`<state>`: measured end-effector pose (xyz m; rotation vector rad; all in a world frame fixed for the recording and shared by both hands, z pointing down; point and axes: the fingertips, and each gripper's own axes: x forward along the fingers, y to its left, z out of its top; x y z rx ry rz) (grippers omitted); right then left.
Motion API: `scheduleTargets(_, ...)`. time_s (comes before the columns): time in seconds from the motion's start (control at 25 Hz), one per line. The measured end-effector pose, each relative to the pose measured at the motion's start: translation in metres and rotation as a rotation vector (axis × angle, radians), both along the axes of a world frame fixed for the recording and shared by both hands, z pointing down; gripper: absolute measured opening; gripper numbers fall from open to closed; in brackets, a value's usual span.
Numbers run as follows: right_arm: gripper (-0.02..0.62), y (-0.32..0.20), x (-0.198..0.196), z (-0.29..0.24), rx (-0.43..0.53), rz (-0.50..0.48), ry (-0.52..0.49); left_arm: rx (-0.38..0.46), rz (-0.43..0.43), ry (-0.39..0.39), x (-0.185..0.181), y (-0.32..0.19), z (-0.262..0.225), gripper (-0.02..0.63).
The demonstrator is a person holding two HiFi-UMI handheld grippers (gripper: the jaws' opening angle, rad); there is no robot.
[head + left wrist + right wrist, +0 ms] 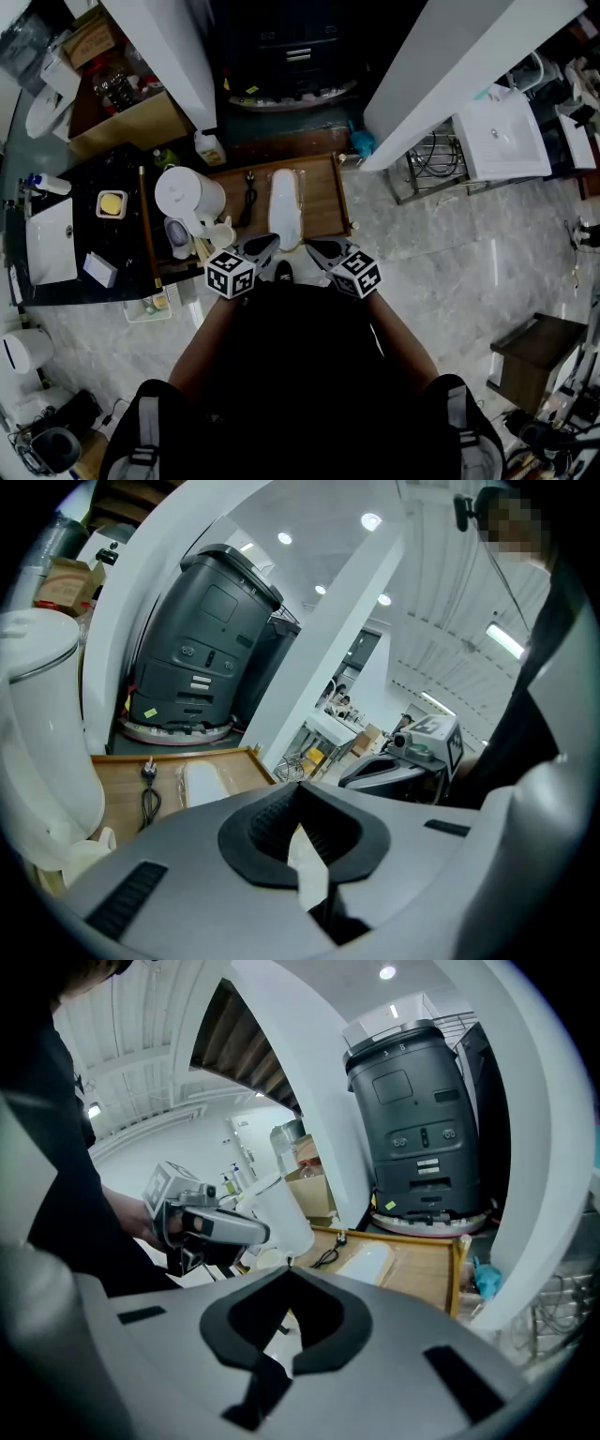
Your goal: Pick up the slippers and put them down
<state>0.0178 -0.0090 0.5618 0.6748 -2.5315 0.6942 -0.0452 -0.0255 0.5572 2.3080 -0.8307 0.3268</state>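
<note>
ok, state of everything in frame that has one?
Left tool: shut, empty.
Right tool: shut, empty.
White flat slipper: lying on the wooden tray, not gripped.
Black power cord: unplugged, lying on the tray.
White plastic kettle: upright, lid shut.

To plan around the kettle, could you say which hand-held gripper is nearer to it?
The left hand-held gripper: the white kettle stands just up-left of it; the right hand-held gripper is farther off.

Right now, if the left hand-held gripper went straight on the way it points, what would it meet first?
Probably the near end of the white slipper on the wooden tray; depth is unclear.
</note>
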Motion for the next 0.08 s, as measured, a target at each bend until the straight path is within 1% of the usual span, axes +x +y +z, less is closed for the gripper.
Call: scheduleTargets(0.08,0.006,0.0003,-0.0007,0.0005,-0.001,0.001,0.000,-0.001,0.001,0.001,-0.0006,0.0004,0.0006,0.012)
